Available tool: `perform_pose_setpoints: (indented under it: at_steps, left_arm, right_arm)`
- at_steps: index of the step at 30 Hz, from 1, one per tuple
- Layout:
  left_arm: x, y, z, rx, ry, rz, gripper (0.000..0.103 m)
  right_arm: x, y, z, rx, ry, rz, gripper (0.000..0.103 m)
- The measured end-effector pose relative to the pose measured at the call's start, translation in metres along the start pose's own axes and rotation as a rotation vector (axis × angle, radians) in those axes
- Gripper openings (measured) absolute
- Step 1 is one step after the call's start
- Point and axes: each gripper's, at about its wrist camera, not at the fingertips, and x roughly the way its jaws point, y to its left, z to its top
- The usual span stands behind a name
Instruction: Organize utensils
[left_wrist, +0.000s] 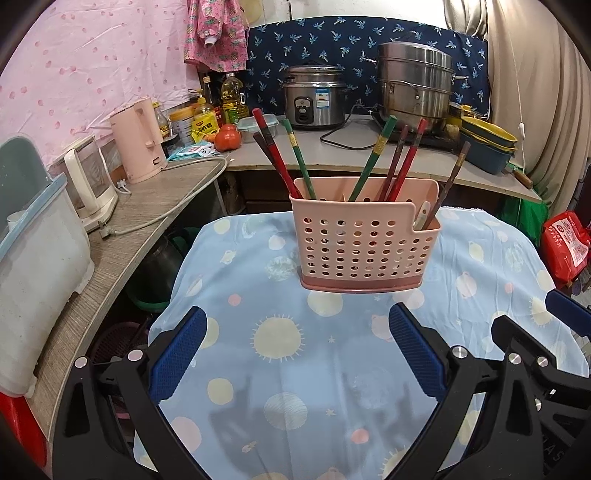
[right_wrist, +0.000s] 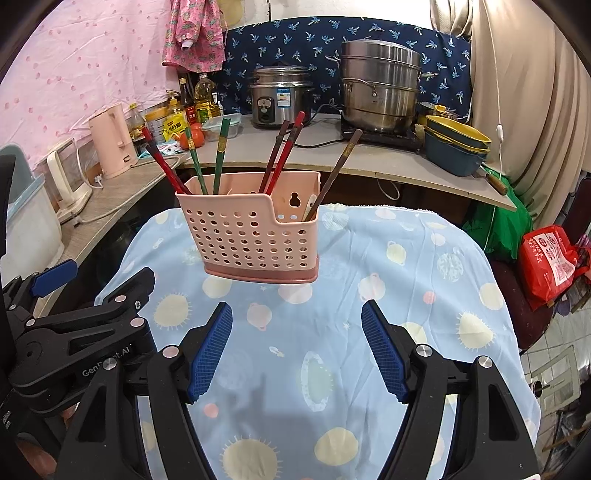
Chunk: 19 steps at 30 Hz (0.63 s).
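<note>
A pink perforated utensil holder stands upright on the blue patterned cloth. Several red, green and brown chopsticks stick out of its tall compartment. One brown chopstick and a white utensil lean in the lower right compartment. My left gripper hangs open short of the holder, with nothing between its blue pads. My right gripper is open too, beside the left, and holds nothing.
A counter runs along the left with a pink kettle and a white appliance. The back counter carries a rice cooker, a steel steamer pot, bottles, a tomato and stacked bowls. A red bag lies right.
</note>
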Motion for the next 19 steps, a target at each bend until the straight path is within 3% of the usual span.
perform_pose_setpoints:
  at_steps: [15,19]
  left_arm:
    - [0.0034,-0.0030,0.0012,0.012,0.018,0.018,0.094]
    - [0.0032,-0.0025,0.0006,0.021,0.015,0.026,0.094]
  right_arm:
    - [0.0043,-0.0029,-0.0014,0.005,0.002,-0.002,0.070]
    - [0.0040,-0.0028,-0.0025,-0.001,-0.015,-0.027,0.078]
